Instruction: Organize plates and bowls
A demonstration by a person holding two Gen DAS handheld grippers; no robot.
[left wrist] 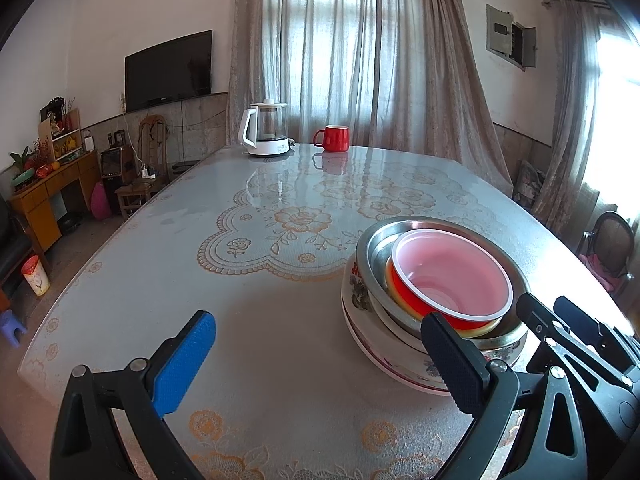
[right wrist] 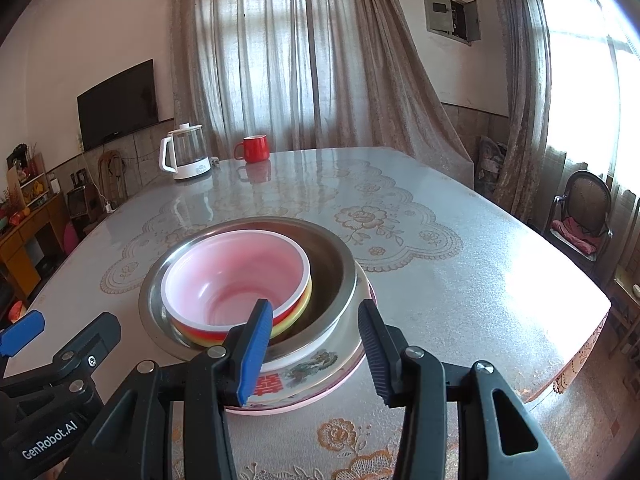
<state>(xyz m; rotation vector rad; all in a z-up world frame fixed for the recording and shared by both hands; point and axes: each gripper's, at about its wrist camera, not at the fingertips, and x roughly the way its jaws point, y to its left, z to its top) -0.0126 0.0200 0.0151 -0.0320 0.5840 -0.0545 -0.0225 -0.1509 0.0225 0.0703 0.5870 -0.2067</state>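
Observation:
A stack of dishes stands on the table: a pink-rimmed plate (right wrist: 320,396) at the bottom, a floral ceramic bowl (right wrist: 308,372) on it, a steel bowl (right wrist: 336,264) inside, then a yellow bowl (right wrist: 298,312) and a red plastic bowl with a pink inside (right wrist: 236,276) on top. The stack also shows in the left wrist view (left wrist: 444,280). My left gripper (left wrist: 320,364) is open and empty, to the left of the stack. My right gripper (right wrist: 316,352) is open, just in front of the stack's near rim, holding nothing.
A white electric kettle (left wrist: 266,130) and a red mug (left wrist: 334,138) stand at the table's far edge. The table (left wrist: 240,280) has a lace-patterned cover under glass. A chair (right wrist: 580,216) stands to the right, a cabinet (left wrist: 52,188) to the left.

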